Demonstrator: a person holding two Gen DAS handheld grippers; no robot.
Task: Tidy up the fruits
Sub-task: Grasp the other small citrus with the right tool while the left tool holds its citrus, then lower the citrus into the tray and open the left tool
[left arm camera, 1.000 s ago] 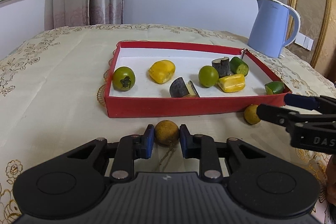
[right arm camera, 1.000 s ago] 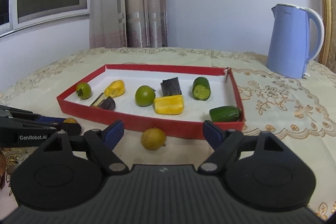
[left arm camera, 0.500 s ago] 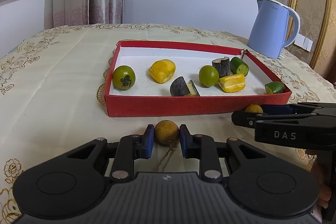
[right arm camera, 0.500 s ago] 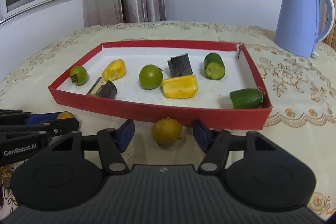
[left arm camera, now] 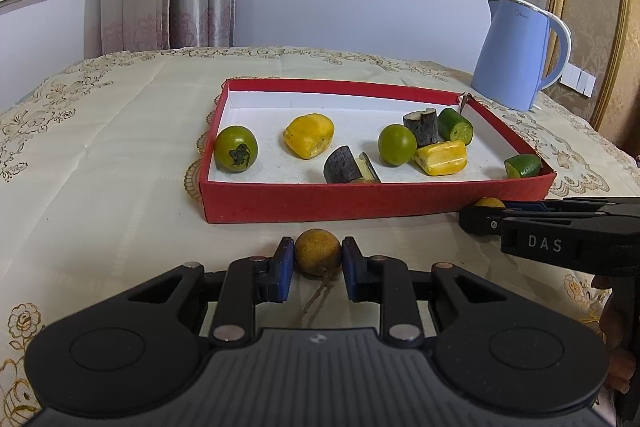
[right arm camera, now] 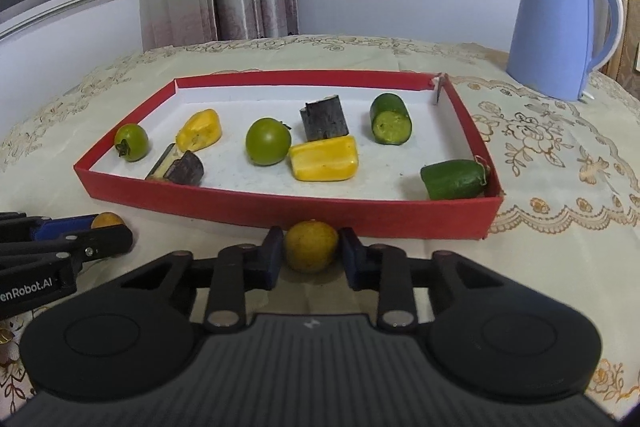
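Observation:
A red tray (left arm camera: pixel 360 201) with a white floor holds green tomatoes (left arm camera: pixel 236 148), yellow pieces (left arm camera: pixel 309 135), dark purple pieces (left arm camera: pixel 342 165) and cucumber pieces (left arm camera: pixel 455 125). Just in front of the tray's near wall, my left gripper (left arm camera: pixel 317 247) is shut on a brownish round fruit (left arm camera: pixel 318 255) that rests on the tablecloth. In the right wrist view, my right gripper (right arm camera: pixel 310 241) is shut on a yellow round fruit (right arm camera: pixel 311 249), also on the cloth, close to the tray (right arm camera: pixel 280 207). Each gripper shows from the side in the other's view, with its fruit partly hidden.
A pale blue kettle (left arm camera: pixel 516 55) stands behind the tray's right end on the embroidered cream tablecloth (left arm camera: pixel 100 147). Curtains and a window are behind the table. A hand (left arm camera: pixel 612 311) holds the right gripper at the frame's right edge.
The right gripper's jaws went from wide apart to closed on the yellow fruit as it moved in towards the tray. The left gripper kept still, shut on its fruit.

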